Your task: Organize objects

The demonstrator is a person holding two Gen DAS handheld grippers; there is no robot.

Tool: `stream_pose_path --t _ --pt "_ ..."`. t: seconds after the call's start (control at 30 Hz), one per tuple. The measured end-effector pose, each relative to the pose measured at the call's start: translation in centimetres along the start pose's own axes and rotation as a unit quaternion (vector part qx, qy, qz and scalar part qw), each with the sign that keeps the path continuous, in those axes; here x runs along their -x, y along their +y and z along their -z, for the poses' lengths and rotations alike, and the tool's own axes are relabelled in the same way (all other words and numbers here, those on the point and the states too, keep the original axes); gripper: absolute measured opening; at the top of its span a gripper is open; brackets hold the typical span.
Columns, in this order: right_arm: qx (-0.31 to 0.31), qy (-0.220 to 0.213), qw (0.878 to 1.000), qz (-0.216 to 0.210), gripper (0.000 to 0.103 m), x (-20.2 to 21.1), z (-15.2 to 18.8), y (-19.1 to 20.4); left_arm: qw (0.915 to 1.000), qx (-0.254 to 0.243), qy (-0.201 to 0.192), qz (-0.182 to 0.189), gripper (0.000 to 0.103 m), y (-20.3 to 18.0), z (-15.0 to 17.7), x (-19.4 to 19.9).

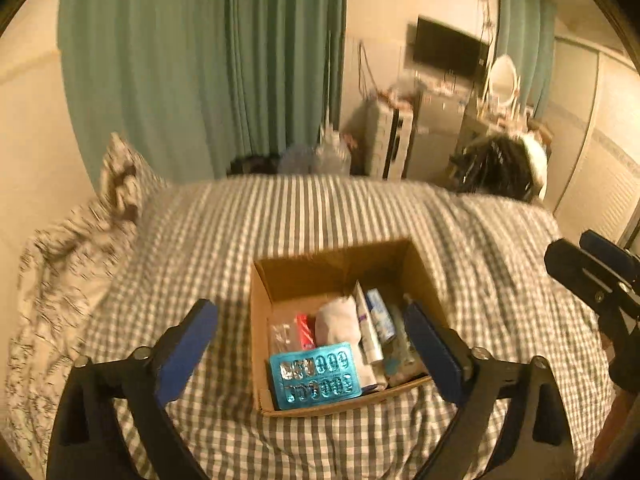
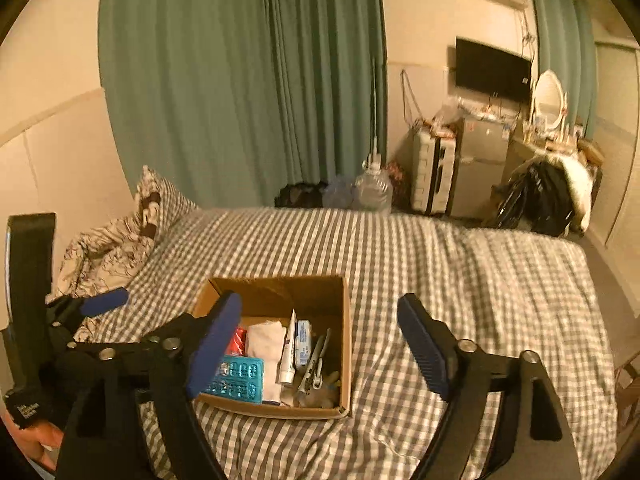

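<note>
Black frames, silver screws, blue-padded fingers (image 1: 188, 344).

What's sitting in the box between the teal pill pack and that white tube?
A rolled white cloth lies between the blister pack and the tube, clearest in the right wrist view.

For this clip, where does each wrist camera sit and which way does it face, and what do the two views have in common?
Left wrist: on the left gripper, above the checked bed, looking down at the cardboard box; its own open blue-padded fingers show, and the right gripper at the right edge.
Right wrist: on the right gripper, right of the box, facing the same way; its open fingers show, the left gripper at left.
Shared: box, teal blister pack, green curtain, wall TV.
</note>
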State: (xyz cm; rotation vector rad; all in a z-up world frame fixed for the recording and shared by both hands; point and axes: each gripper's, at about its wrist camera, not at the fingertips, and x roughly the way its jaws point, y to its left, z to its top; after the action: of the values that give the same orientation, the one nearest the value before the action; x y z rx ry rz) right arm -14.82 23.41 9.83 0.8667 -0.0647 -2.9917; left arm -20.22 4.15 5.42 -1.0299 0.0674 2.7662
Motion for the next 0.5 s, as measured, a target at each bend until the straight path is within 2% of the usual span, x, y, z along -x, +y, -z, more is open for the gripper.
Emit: stream_pose_path --t 0.27,0.37,0.5 --pt "0.003 -0.073 0.997 0.009 0.095 9.0 -0.5 0.3 0.9939 0.005 -0.108 -0.022 0.103 0.0 0.1 9.6" --pt "-0.001 -0.099 0.995 0.013 0.103 11.4 0.3 0.0 0.9892 0.024 -0.139 -0.04 0.103 0.6 0.9 11.9" --pt "0.01 -0.115 0.993 0.022 0.103 13.1 1.7 -0.1 0.9834 0.045 -0.168 -0.05 0.103 1.4 2.4 13.7"
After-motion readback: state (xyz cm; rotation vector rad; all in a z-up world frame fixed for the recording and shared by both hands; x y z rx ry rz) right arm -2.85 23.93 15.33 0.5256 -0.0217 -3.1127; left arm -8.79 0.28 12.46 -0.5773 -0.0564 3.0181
